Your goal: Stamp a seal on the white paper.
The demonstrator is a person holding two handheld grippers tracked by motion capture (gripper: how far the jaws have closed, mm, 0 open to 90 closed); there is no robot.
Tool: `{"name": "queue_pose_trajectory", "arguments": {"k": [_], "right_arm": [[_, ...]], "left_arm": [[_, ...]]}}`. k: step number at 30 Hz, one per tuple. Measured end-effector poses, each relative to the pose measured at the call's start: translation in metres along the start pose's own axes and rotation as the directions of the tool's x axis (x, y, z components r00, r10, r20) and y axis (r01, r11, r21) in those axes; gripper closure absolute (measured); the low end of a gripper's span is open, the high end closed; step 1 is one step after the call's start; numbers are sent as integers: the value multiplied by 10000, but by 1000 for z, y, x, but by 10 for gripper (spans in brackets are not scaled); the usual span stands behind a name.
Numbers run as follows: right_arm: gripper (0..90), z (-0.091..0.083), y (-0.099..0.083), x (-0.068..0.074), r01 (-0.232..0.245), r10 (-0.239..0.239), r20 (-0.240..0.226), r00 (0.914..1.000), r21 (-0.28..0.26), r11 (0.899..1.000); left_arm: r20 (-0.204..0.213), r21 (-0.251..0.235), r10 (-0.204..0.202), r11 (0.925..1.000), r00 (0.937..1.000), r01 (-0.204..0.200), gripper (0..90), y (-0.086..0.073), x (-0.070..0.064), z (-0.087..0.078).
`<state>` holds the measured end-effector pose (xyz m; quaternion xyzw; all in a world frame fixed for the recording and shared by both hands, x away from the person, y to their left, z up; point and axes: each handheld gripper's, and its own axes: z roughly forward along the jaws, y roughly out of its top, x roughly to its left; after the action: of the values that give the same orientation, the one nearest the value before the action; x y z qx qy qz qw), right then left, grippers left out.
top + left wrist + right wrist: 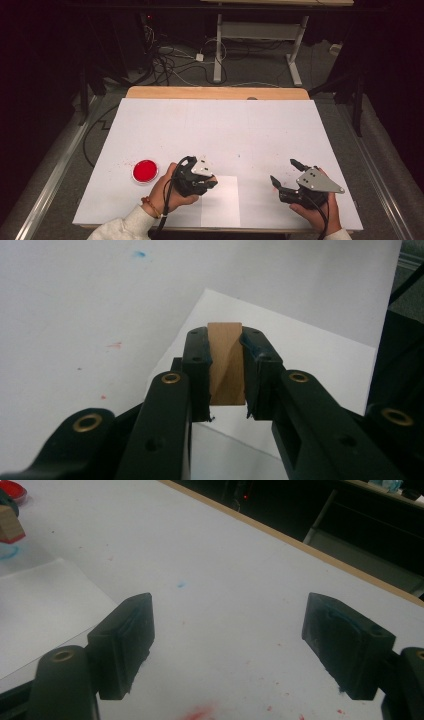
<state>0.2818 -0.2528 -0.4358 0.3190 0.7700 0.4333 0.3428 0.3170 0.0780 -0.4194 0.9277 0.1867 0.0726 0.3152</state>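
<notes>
A white-covered table [220,125] carries a paper sheet [222,202] near the front edge. Over that sheet the left gripper [226,365] clamps a small wooden block [226,362] tight. The right gripper [227,645] hovers nearby, jaws spread wide, empty. A red dish [145,170] sits far left.

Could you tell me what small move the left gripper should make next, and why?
Probably lower the left gripper straight down onto the white sheet. It is shut on a wooden block that looks like a stamp, held over that sheet, with the red ink pad off to its side. The right gripper is open and apart.
</notes>
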Motion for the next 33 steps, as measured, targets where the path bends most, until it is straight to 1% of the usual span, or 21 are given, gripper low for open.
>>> {"name": "queue_pose_trajectory", "arguments": {"k": [3,8,11,13,15,19,24,27,29,33], "right_arm": [[212,0,0,0,34,-34,-10,10000,6,10000],[213,0,0,0,7,-7,-32,10000,8,10000],[212,0,0,1,24,-23,-57,10000,34,10000],[212,1,0,1,47,-46,-70,10000,54,10000],[213,1,0,1,92,-92,-51,9999,73,9999],[212,1,0,1,113,-112,-27,9999,93,9999],[212,1,0,1,115,-115,-6,9999,114,9999],[212,1,0,2,155,-155,-50,9999,120,9998],[212,1,0,2,165,-164,-55,9999,118,9998],[212,1,0,2,132,-132,-38,9999,102,9999]], "left_arm": [[136,137,135,9998,9998,-137,737,2,-3,8],[321,385,201,9990,9993,-213,736,4,-6,20],[458,511,138,9986,9989,-161,736,3,-6,27],[523,671,206,9975,9984,-241,737,3,-6,32],[555,720,133,9973,9984,-172,736,3,-6,36],[770,883,92,9960,9970,-160,736,3,-5,41],[898,1306,118,9912,9959,-236,736,2,-5,50],[1084,1238,-122,9923,9940,-14,736,1,-2,50],[1088,1274,-143,9918,9940,3,737,1,-2,51],[899,1339,-37,9910,9959,-84,737,1,-5,51]]}}
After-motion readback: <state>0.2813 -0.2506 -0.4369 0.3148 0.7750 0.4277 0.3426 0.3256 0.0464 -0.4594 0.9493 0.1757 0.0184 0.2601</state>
